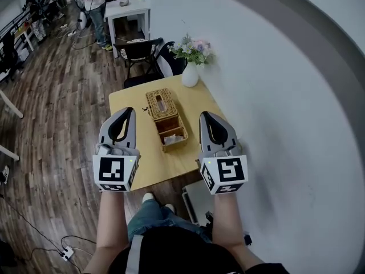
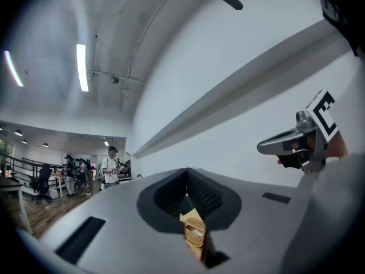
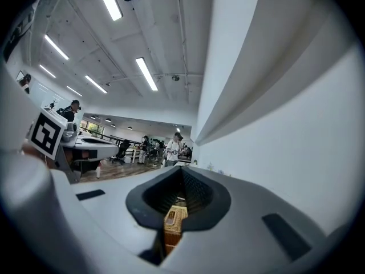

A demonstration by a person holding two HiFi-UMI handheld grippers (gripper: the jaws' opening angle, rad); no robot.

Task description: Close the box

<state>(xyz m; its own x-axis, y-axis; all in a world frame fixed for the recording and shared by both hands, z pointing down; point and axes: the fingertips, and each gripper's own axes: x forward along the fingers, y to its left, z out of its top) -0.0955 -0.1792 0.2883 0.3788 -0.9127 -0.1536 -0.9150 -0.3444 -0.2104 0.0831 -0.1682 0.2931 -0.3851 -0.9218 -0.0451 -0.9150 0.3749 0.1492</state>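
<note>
The woven box [image 1: 173, 133] sits open in the middle of the yellow counter [image 1: 197, 103]. Its slotted lid [image 1: 162, 104] is folded back on the far side. Your left gripper [image 1: 126, 113] hovers just left of the box and your right gripper [image 1: 205, 116] just right of it, both off the counter and clear of the box. In the left gripper view the fingers [image 2: 212, 197] are pressed together with nothing between them, and the box shows only through the gap below them. The right gripper view shows the same: fingers [image 3: 199, 194] closed and empty. Beyond the box, at the counter's far edge, stands a white vase [image 1: 190, 76] of flowers. A black chair [image 1: 138, 51] is behind that, and farther still a person [image 1: 94, 4] stands on the wooden floor [image 1: 63, 96].
</note>
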